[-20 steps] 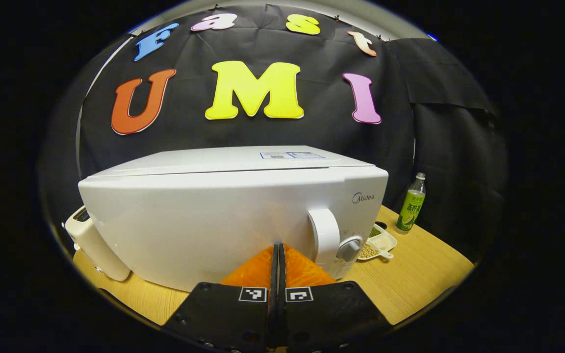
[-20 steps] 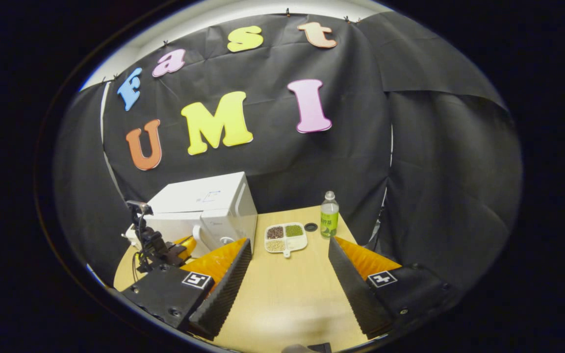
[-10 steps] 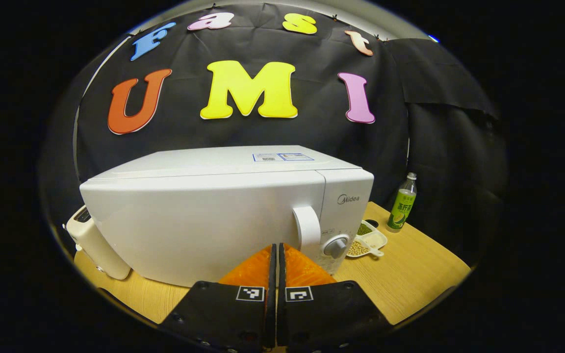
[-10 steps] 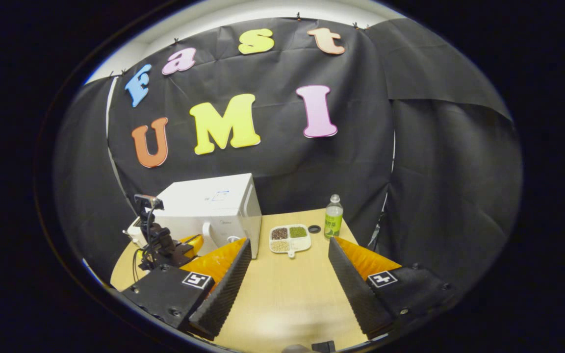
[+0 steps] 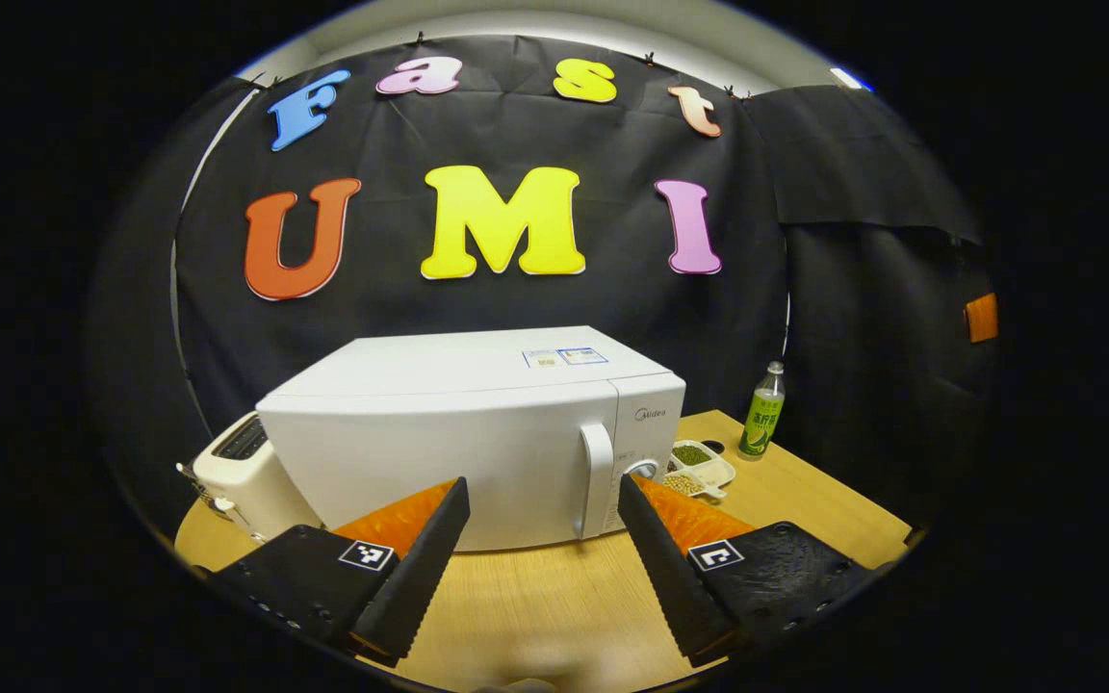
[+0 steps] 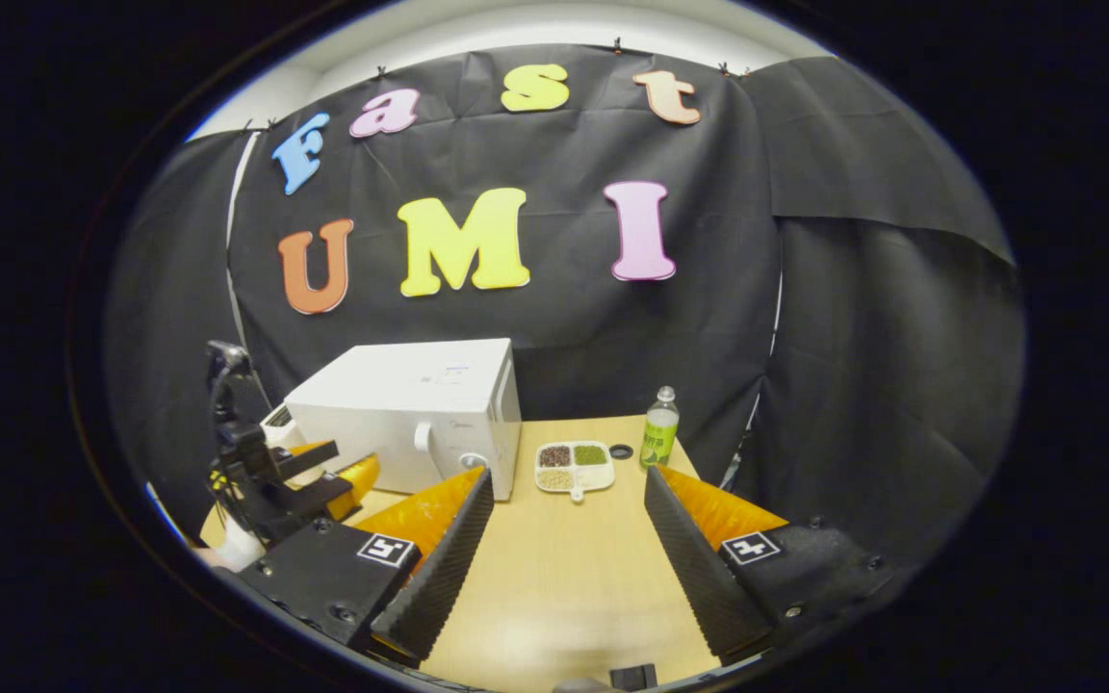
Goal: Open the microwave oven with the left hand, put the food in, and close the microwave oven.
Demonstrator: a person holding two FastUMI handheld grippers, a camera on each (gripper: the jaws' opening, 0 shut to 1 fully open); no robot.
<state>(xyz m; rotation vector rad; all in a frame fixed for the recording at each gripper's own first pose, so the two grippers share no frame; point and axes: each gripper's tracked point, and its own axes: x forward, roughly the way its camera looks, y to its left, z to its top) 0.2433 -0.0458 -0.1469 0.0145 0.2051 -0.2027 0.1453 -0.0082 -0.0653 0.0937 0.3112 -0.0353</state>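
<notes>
White and boxy, the microwave oven (image 5: 477, 433) sits straight ahead of your left gripper (image 5: 543, 539) in the left gripper view, door shut, resting on the pale wooden tabletop (image 5: 805, 510). Your left gripper's fingers stand wide apart with nothing between them, and bare table lies between their tips and the oven front. The white vertical door handle (image 5: 597, 478) runs top to bottom at the right end of the door, just left of the round control knob (image 5: 644, 469). It lies ahead and slightly right of your gripper's midline, close to the right finger, so I judge the reach needs a small shift right and a grasp from the sides across that upright bar. Right of the oven you see the white divided food tray of beans and grains (image 5: 699, 464), then a green-labelled plastic bottle (image 5: 762, 424); a cream toaster (image 5: 242, 472) stands at the oven's left.

Turning to the right gripper view, your right gripper (image 6: 559, 539) also has its fingers spread, holding nothing, and points down the table at the food tray (image 6: 574, 466), which lies ahead near the midline, well apart from the tips, its short tab handle toward you. The microwave (image 6: 420, 414) is to the left there, with your left gripper (image 6: 333, 476) in front of it, clearly the nearer hand to the door handle (image 6: 426, 449). The bottle (image 6: 658, 432) stands just right of the tray.
</notes>
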